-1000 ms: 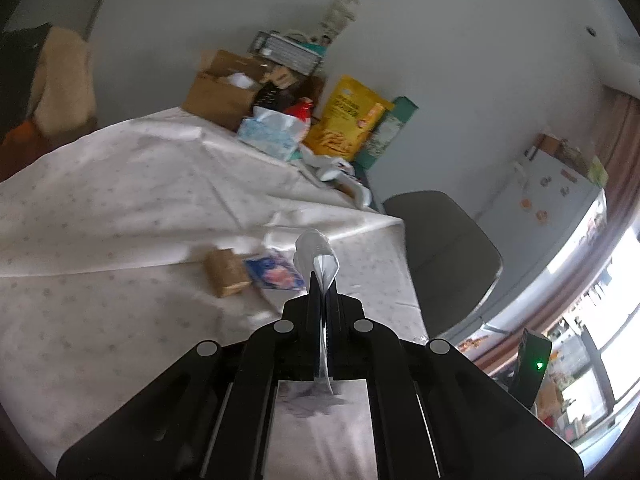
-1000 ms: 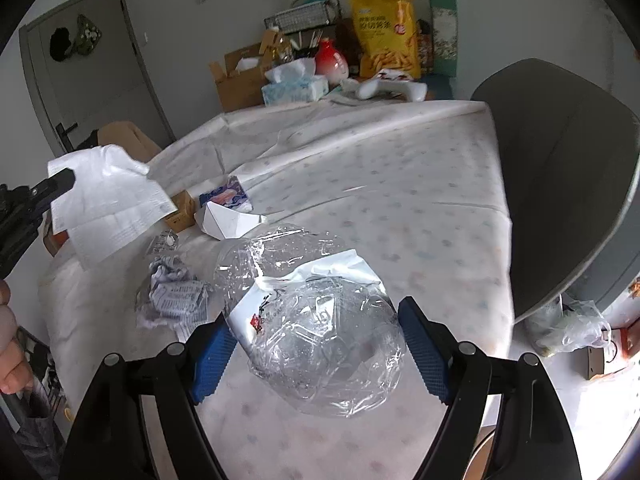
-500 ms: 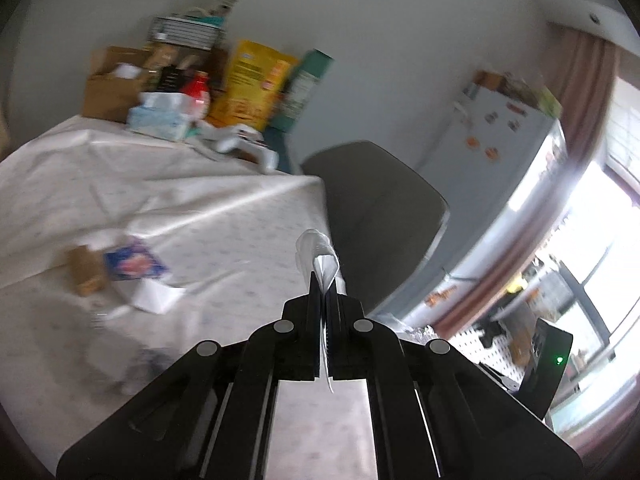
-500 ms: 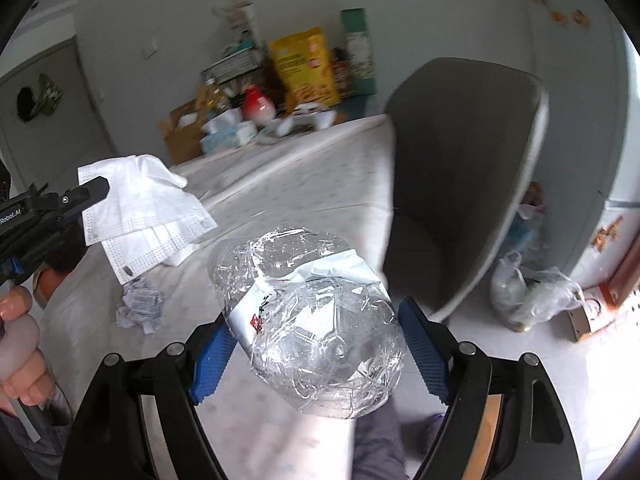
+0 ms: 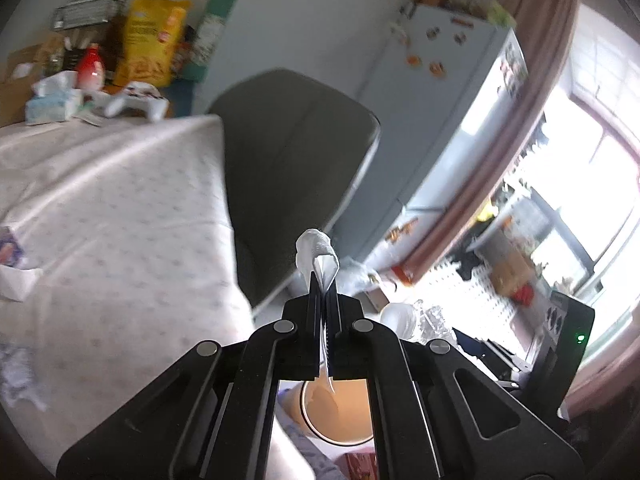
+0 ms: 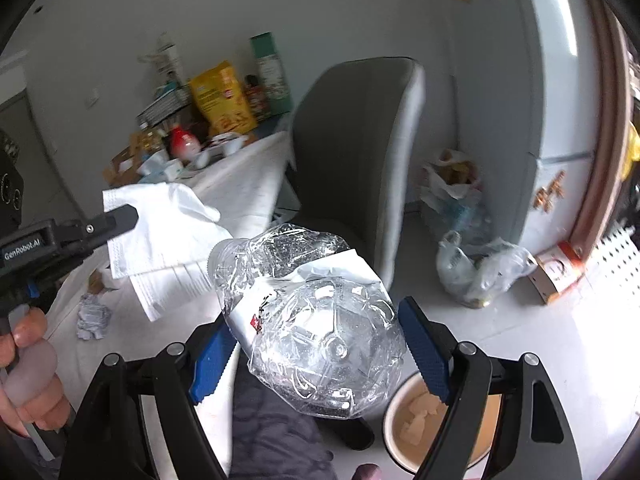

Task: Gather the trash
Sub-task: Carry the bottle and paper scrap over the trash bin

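The right gripper (image 6: 320, 344) had its jaws far apart, and its blue pads (image 6: 422, 346) pressed on both sides of a big squashed clear plastic bottle (image 6: 316, 320). The bottle had a white label with a little red mark on it, and its open neck pointed up and to the left. The left gripper (image 5: 323, 300) had its jaws tight together on a white paper tissue (image 6: 168, 232). In the right wrist view the tissue hung out wide from the black fingertip (image 6: 122, 216), just beside the bottle's neck. A hand (image 6: 28, 376) held the handle of the left gripper at the left edge. Both grippers were up in the air past the corner of the table (image 5: 120, 208), which had a pale spotted cloth on it. Below them on the floor stood a round bin (image 6: 404, 432) with a tan inside; some pale bits lay in it, maybe paper, but the view was too blurry to be sure. A crumpled paper ball (image 6: 93, 316) lay on the table. A grey chair (image 6: 360, 152) stood next to the table. A clear bag (image 6: 476, 268) sat on the floor near a white fridge (image 6: 560, 120).
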`<state>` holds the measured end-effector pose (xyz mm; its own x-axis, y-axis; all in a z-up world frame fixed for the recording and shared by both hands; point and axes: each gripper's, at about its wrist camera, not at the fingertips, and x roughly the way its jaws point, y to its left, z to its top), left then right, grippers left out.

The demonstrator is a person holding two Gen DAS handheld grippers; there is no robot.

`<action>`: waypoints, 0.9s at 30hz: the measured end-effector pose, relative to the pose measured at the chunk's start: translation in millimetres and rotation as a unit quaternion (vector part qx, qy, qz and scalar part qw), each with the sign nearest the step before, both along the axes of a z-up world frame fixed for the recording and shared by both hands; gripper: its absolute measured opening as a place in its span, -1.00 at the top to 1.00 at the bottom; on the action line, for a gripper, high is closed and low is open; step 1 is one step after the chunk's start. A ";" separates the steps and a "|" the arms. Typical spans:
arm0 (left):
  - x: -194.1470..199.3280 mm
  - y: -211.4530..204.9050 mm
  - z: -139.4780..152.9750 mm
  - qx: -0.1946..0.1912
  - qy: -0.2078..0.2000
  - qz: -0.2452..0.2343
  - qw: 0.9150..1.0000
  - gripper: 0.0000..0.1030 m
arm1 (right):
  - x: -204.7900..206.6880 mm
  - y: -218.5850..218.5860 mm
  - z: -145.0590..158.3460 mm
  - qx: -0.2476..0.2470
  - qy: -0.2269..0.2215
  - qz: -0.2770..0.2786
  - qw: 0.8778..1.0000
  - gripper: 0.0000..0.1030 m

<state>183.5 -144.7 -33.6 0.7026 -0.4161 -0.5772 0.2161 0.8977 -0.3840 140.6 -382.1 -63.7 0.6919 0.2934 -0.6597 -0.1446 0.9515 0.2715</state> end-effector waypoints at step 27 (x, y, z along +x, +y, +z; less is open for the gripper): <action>58.1 -179.6 -162.8 0.087 0.196 -0.126 0.969 0.94 | -30.5 -155.9 -145.8 -0.004 0.093 -0.130 0.987 -0.51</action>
